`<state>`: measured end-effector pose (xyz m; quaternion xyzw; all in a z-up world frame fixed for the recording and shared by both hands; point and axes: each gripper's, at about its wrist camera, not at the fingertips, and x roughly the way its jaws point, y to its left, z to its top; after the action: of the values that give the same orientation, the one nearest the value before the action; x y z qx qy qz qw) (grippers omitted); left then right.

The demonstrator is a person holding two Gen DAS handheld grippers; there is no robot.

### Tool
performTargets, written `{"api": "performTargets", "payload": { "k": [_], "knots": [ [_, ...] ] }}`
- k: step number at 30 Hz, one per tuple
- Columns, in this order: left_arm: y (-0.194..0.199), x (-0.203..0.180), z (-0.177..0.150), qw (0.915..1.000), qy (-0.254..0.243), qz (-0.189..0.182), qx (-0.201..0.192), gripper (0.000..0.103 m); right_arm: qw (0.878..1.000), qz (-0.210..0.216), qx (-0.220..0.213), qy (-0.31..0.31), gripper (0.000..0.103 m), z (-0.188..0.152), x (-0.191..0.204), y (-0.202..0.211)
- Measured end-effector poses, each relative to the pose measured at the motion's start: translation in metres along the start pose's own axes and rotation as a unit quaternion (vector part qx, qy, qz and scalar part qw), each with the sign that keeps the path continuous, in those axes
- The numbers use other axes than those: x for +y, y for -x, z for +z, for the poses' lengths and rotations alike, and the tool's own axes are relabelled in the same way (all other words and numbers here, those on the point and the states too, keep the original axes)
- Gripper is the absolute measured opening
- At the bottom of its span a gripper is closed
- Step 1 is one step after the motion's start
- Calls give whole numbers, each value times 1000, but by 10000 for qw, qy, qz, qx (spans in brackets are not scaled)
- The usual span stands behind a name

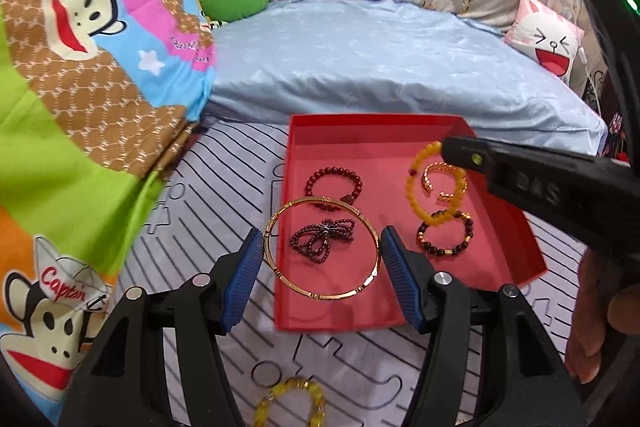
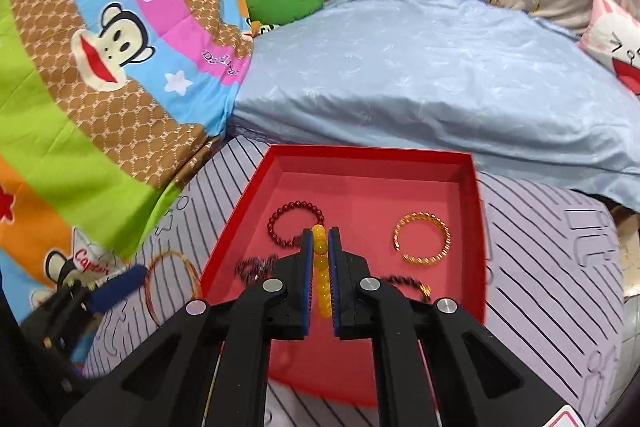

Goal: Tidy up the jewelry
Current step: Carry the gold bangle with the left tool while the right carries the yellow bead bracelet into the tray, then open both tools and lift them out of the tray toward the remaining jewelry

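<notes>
A shallow red box [image 1: 360, 121] lies on the striped sheet. My left gripper [image 1: 322, 233] is shut on a thin gold bangle [image 1: 320, 201], its blue pads pressing both sides, above the box's left edge. My right gripper [image 2: 321, 233] is shut on a yellow bead bracelet [image 2: 320, 267], which hangs over the box's right half [image 1: 411, 191]. Inside the box [image 2: 360, 153] lie a dark red bead bracelet [image 1: 332, 170], a bow-shaped bundle of dark beads [image 1: 324, 237], a twisted gold cuff [image 2: 424, 259] and a dark bracelet with gold beads [image 1: 440, 251].
Another yellow bracelet [image 1: 280, 387] lies on the striped sheet [image 1: 224, 195] near the bottom edge. A blue pillow [image 1: 380, 59] sits behind the box, a cartoon quilt [image 1: 100, 87] to its left, and a pink rabbit cushion [image 1: 548, 39] at the far right. A hand [image 1: 596, 327] holds the right gripper.
</notes>
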<state>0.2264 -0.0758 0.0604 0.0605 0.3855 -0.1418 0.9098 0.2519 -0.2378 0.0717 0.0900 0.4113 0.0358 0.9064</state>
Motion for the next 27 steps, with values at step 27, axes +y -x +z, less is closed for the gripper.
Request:
{"api": "performTargets", "payload": {
  "k": [27],
  "knots": [
    [-48,-6,-3,9993,59,286,245,63,9988,-436,209,-55,30,-1,-20,-44]
  ]
}}
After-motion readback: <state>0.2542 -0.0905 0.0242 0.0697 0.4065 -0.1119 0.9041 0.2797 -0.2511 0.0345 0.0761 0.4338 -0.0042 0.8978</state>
